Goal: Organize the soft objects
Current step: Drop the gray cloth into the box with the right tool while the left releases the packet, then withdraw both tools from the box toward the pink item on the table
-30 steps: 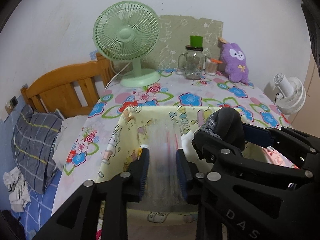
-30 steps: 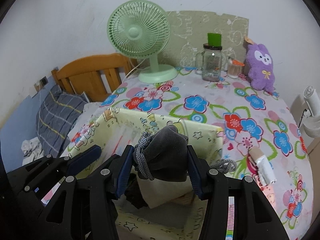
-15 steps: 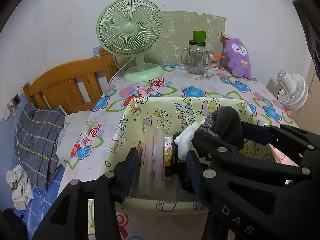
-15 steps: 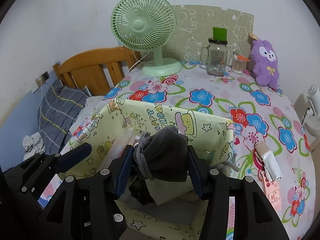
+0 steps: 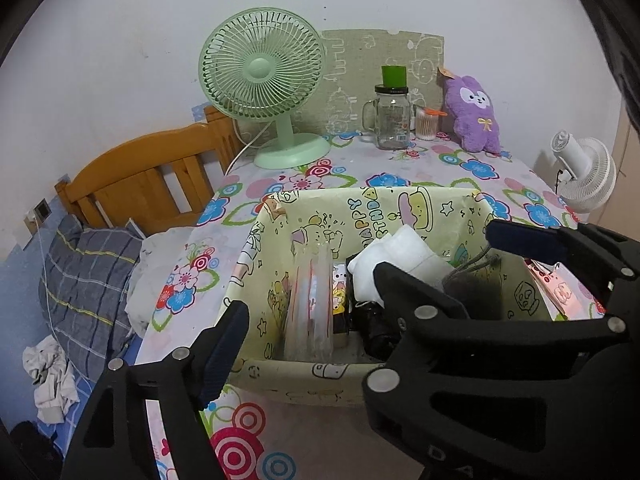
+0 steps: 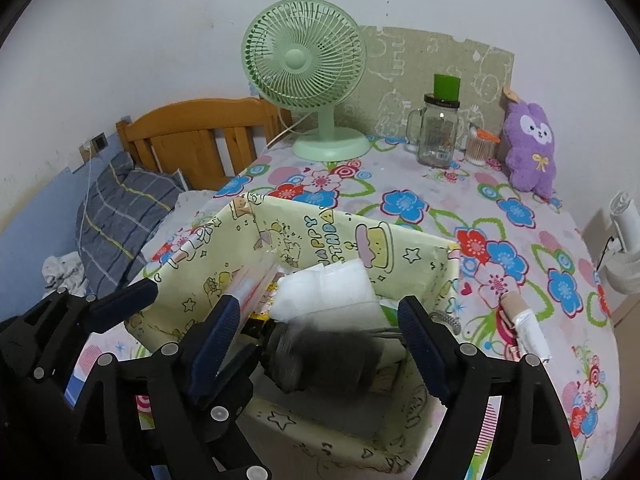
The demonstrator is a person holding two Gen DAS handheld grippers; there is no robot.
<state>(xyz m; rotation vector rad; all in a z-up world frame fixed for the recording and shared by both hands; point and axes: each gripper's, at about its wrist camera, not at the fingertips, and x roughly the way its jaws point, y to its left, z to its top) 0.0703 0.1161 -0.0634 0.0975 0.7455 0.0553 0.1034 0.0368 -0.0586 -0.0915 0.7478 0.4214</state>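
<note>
A yellow cartoon-print box [image 5: 288, 372] stands on the flowered table, right under both grippers. My left gripper [image 5: 316, 344] is open and its jaws are still opening. A clear plastic packet [image 5: 310, 300] stands free in the box between its fingers, touched by neither. My right gripper [image 6: 320, 324] is open and opening too. A dark grey drawstring pouch [image 6: 324, 356], blurred, lies just below its pads and clear of them, inside the box. A white soft pack [image 6: 328, 292] leans behind the pouch. A purple plush toy [image 6: 528, 148] sits at the far right of the table.
A green fan [image 6: 304, 60], a glass jar [image 6: 438, 136] and a cotton-swab pot [image 6: 478, 148] line the back wall. A tube [image 6: 528, 328] lies right of the box. A small white fan [image 5: 584, 176] stands off the right edge; a wooden headboard [image 5: 136, 184] and pillow [image 5: 84, 280] lie to the left.
Both grippers' jaws have spread wide. The left one let go of the clear packet, which now stands in the box. The right one released the grey pouch, which has dropped lower.
</note>
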